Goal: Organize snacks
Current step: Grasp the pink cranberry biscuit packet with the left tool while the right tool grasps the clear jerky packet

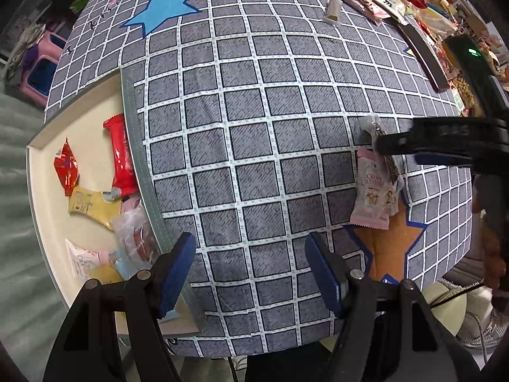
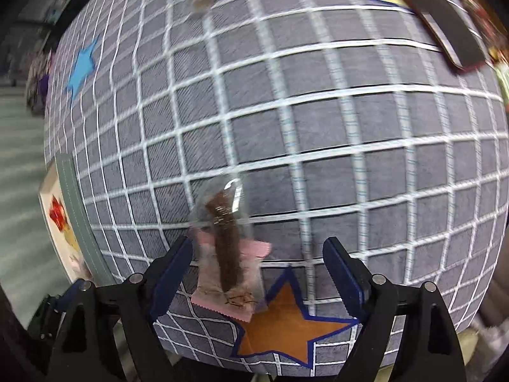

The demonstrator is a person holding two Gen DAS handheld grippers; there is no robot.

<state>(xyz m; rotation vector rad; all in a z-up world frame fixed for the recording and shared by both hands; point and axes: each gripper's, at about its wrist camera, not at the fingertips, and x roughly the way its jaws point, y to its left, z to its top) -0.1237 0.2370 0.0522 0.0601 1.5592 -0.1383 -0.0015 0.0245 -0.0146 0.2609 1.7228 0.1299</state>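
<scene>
Left wrist view: my left hand-held gripper hangs over the checked surface, jaws apart and empty. The cream tray with sorted snacks lies at the left edge. My right hand-held gripper reaches in beside the pink cranberry packet.

Right wrist view: my right hand-held gripper has its jaws apart, and a clear packet with a brown stick lies over the pink cranberry packet between them, unpinched. I should centre on the brown stick, close squarely, and lift only that one.
</scene>
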